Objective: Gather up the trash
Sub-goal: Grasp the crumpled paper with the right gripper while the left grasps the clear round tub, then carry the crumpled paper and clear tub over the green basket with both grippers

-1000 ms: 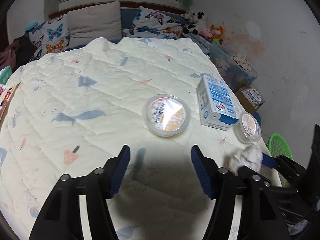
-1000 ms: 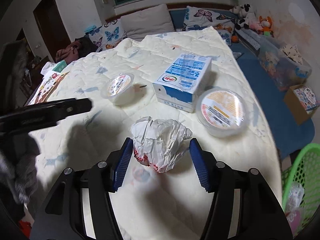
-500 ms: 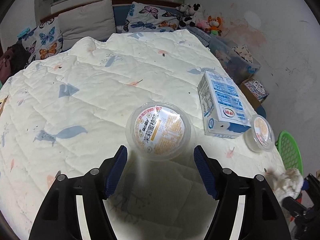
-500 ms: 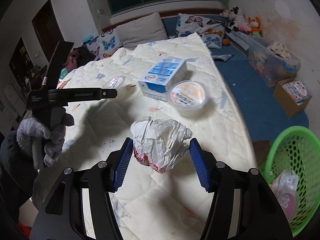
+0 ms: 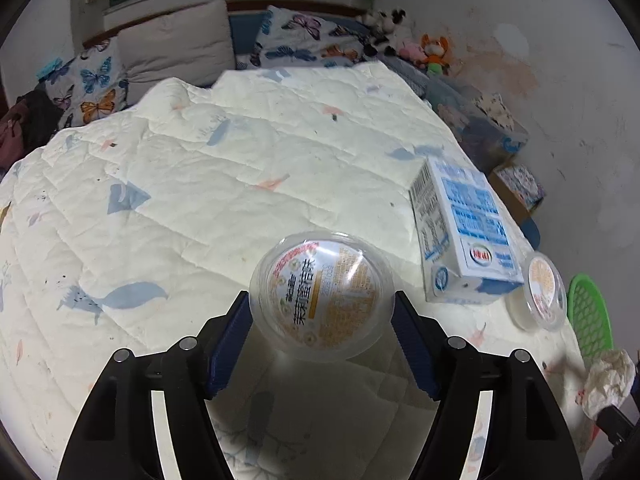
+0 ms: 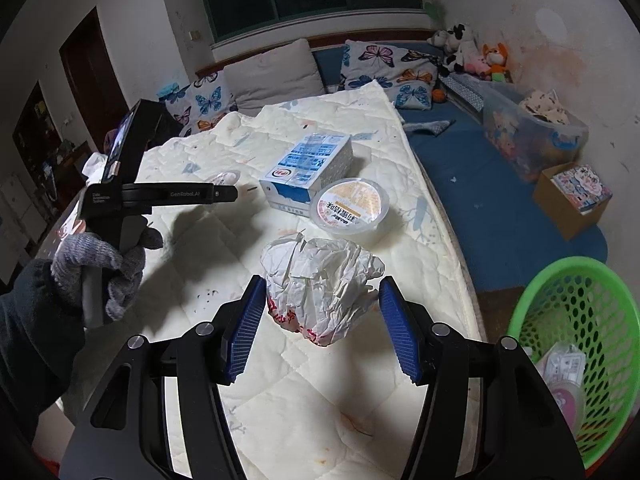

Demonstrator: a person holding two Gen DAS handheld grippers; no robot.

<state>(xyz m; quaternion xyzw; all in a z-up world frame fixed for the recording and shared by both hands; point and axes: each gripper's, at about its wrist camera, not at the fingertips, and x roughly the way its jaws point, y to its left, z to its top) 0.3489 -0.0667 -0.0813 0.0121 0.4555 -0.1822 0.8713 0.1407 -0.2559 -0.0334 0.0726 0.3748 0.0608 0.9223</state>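
A round clear plastic cup with printed lid (image 5: 322, 300) stands on the cream quilted mattress (image 5: 208, 184). To its right lies a blue-and-white carton box (image 5: 464, 240), then a second lidded clear cup (image 5: 540, 292). A green mesh basket (image 6: 576, 320) stands beside the mattress, on the right.

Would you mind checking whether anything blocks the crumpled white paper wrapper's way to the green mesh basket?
Nothing visible does. The crumpled white paper wrapper sits gripped in the right gripper above the quilted mattress edge, and the green mesh basket stands open on the floor beside it.
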